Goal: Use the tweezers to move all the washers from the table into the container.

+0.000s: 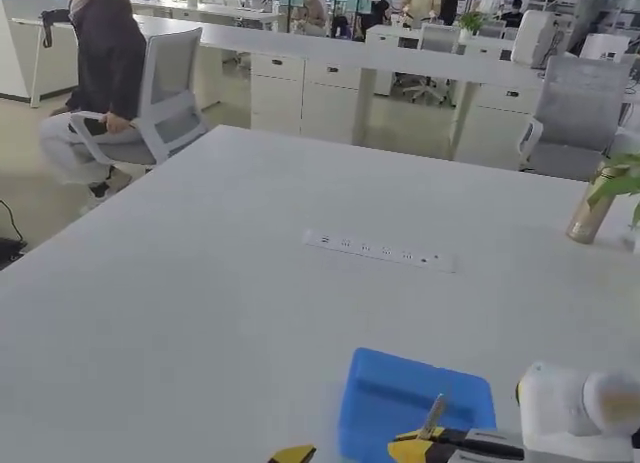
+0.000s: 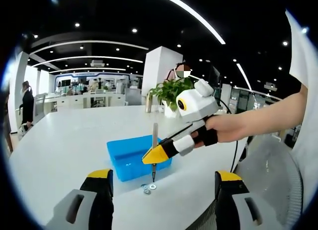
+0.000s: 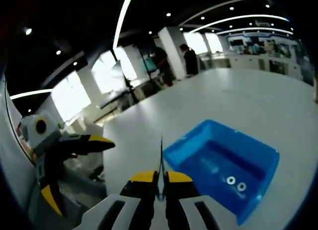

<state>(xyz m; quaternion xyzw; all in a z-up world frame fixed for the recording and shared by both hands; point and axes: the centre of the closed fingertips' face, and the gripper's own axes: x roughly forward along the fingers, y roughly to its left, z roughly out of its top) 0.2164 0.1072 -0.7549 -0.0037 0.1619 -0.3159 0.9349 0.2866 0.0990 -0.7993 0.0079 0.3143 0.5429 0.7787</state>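
Left gripper [image 2: 163,178] jaws stand wide apart, holding nothing, low over the white table [image 2: 59,145]. Ahead between them a few washers [image 2: 147,188] lie loose on the table, just before the blue container [image 2: 126,169], with the tweezers [image 2: 155,135] tip hanging just above them. Right gripper [image 3: 161,178] is clamped on the tweezers; two washers lie inside the container.

Open-plan office: white desks [image 1: 320,58], swivel chair [image 1: 172,88].
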